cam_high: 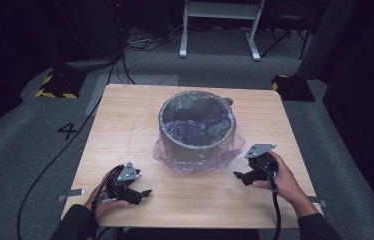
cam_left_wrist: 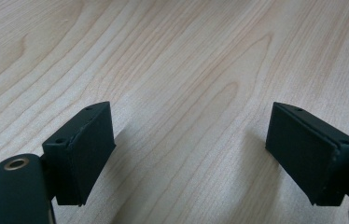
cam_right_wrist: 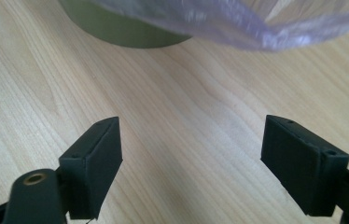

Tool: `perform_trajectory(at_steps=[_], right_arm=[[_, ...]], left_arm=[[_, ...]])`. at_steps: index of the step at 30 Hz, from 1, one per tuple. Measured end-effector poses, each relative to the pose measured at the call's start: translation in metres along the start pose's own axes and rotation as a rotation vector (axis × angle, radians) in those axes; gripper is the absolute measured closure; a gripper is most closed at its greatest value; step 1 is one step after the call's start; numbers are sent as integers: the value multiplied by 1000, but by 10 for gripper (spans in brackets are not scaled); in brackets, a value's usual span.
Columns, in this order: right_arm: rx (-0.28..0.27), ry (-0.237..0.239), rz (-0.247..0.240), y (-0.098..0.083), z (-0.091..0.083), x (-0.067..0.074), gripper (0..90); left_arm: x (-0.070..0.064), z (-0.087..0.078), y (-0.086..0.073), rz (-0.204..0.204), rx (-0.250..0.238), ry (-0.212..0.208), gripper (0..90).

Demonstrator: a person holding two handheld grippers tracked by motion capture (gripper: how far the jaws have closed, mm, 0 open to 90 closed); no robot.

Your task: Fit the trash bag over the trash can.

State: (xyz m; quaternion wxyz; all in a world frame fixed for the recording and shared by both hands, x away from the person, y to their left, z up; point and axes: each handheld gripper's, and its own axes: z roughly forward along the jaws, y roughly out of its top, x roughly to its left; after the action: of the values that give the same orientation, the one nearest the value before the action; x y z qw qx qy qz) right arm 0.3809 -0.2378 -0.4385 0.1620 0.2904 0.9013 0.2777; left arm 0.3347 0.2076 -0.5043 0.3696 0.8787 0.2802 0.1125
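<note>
Overhead, one square light-wood desk sits on grey carpet, w/ dark floor and cables beyond its far edge. One round olive-green bin stands at desk centre, slightly toward the far side, lined w/ one clear purplish plastic bag whose loose skirt drapes over the rim and bunches on the wood around the base.

Two tools, one per hand, both near the front edge. Left tool is at front left, well apart from the bin; in the left gripper view its jaws stand wide apart w/ bare wood grain between them. Right tool is at front right, just beside the bag's skirt; in the right gripper view its jaws are also wide apart, nothing between, w/ the bin wall and bag hem close ahead.

Open wood lies left, right and in front of the bin. Nothing stands between either tool and the bin. Two small metal brackets stick out at the desk's front corners.
</note>
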Motion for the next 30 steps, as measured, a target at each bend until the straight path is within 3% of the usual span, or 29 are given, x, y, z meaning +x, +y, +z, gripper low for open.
perform_trajectory(at_steps=[4, 11, 23, 30], right_arm=[[5, 14, 30, -7, 3, -2, 207], [11, 12, 31, -17, 7, -1, 208], [3, -24, 41, -34, 9, -2, 209], [12, -63, 19, -44, 11, -1, 209]], left_arm=[[0, 0, 0, 0, -1, 0, 150], [0, 0, 0, 0, 0, 0, 150], [0, 0, 0, 0, 0, 0, 150], [0, 0, 0, 0, 0, 0, 150]])
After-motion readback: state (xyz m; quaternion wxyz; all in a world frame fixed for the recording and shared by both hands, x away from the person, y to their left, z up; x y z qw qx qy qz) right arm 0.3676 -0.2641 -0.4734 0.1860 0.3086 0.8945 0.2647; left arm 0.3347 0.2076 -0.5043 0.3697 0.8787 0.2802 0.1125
